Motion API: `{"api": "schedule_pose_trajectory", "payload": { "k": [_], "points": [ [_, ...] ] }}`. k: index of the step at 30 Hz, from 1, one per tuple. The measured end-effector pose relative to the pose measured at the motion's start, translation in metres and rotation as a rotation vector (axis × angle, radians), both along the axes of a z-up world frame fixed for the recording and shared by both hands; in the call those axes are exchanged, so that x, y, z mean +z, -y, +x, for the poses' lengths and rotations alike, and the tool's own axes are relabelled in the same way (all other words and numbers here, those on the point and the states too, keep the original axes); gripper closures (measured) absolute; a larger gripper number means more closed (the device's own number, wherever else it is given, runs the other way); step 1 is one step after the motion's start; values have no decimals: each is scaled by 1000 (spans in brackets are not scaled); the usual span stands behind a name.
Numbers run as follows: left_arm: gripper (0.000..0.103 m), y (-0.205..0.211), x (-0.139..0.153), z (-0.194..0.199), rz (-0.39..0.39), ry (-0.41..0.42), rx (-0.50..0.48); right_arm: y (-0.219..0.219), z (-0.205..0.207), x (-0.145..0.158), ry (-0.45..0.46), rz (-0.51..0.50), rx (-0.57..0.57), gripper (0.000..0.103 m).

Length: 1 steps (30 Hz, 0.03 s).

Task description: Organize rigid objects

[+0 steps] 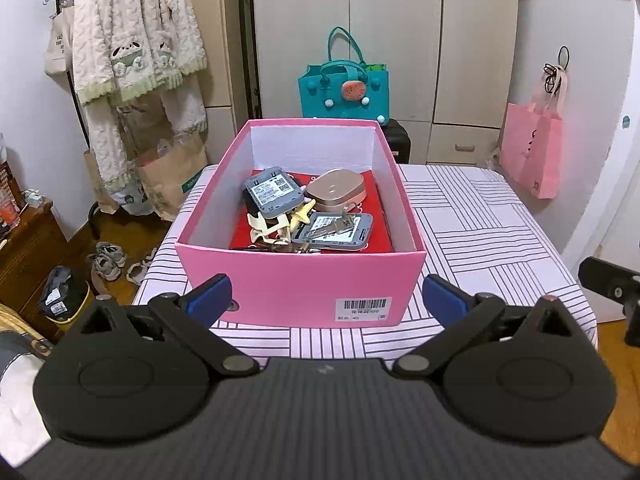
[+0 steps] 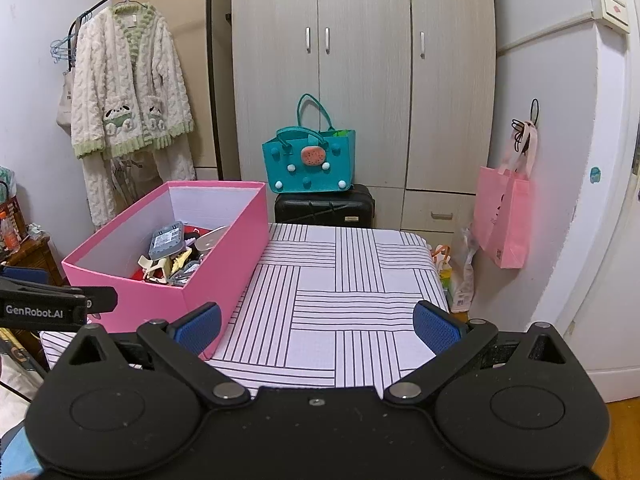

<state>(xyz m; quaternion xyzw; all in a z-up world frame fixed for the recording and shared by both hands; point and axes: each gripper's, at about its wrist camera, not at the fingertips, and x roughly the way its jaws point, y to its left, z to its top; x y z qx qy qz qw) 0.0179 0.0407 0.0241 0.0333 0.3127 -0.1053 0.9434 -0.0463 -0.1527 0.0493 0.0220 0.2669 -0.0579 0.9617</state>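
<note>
Both tools [image 1: 326, 300] [image 2: 318, 326] wide open, seemingly empty

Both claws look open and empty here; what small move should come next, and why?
Probably ease the left claw forward over the pink box toward the upper grey device: it faces the box squarely, open, while the right claw faces bare striped cloth.

Pink box [image 1: 280, 284]: matt cardboard, white paper lining, paper barcode label [image 1: 363, 306]. Surface [image 2: 340, 280]: striped woven cloth, matt. Keys [image 1: 328, 230] metal, glinting; hand-held gripper pads [image 2: 436, 328] blue, textured, rubbery.
</note>
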Motion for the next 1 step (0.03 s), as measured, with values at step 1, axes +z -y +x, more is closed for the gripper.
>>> {"api": "schedule_pose_trajectory", "payload": {
  "k": [1],
  "points": [
    [0,0,0,0,0,-2,0,0,0,0,-3,-1,0,0]
  ]
}}
